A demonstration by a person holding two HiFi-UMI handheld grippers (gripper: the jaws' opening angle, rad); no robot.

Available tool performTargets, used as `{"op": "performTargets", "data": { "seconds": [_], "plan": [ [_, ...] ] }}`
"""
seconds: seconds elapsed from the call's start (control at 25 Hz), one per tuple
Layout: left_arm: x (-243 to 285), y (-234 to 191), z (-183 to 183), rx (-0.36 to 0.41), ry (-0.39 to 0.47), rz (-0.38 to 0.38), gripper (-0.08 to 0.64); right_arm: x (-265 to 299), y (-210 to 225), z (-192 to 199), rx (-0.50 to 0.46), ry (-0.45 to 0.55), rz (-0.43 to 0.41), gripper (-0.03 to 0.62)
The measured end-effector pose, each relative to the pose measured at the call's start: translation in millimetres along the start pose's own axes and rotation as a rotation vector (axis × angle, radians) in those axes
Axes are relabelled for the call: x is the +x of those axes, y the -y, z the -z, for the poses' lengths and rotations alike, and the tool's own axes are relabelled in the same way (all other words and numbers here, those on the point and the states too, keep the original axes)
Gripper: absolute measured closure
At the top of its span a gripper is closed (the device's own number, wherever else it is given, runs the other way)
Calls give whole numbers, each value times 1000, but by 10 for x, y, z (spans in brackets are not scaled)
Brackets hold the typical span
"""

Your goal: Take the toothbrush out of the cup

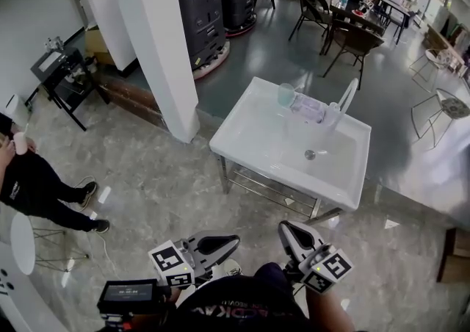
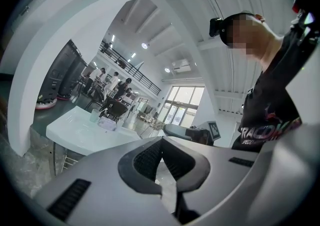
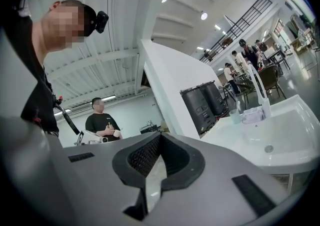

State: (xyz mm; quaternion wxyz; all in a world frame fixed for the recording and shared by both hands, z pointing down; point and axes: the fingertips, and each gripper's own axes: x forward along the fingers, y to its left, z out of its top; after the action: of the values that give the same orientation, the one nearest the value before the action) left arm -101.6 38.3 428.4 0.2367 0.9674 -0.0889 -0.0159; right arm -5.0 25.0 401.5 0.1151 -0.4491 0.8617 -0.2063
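Observation:
A white sink (image 1: pixel 250 132) on a metal stand sits in the middle of the head view, some way ahead of me. A pale green see-through cup (image 1: pixel 286 94) stands on its back rim, left of a clear container (image 1: pixel 308 109) and the white faucet (image 1: pixel 346 97). The cup also shows small in the left gripper view (image 2: pixel 95 115) and the right gripper view (image 3: pixel 235 116). I cannot make out a toothbrush at this distance. My left gripper (image 1: pixel 229 240) and right gripper (image 1: pixel 288 229) are held low near my body, far from the sink. Both are shut with nothing in them.
A white pillar (image 1: pixel 158 44) rises left of the sink, with black machines (image 1: pixel 202 7) behind it. Chairs and tables (image 1: pixel 352 37) fill the back right. A person (image 1: pixel 29 183) stands at the left near a black cart (image 1: pixel 62 73). A cardboard box (image 1: pixel 455 253) lies at the right.

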Motion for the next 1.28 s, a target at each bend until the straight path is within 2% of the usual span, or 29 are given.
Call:
{"op": "performTargets", "data": {
  "seconds": [0.2, 0.4, 0.56, 0.84, 1.28],
  "plan": [
    [-144, -35, 5, -5, 24, -29, 560, 65, 125, 33, -38, -35, 38, 586],
    [-231, -84, 16, -11, 36, -69, 560, 177, 219, -16, -41, -37, 36, 586],
    [-191, -189, 5, -6, 47, -86, 560, 285, 440, -9, -68, -53, 45, 586],
    [-24, -445, -127, 29, 54, -125, 560, 575, 942, -151, -59, -48, 43, 586],
    [206, -904, -319, 22, 88, -213, 560, 1141, 1750, -275, -37, -88, 64, 586]
  ]
}}
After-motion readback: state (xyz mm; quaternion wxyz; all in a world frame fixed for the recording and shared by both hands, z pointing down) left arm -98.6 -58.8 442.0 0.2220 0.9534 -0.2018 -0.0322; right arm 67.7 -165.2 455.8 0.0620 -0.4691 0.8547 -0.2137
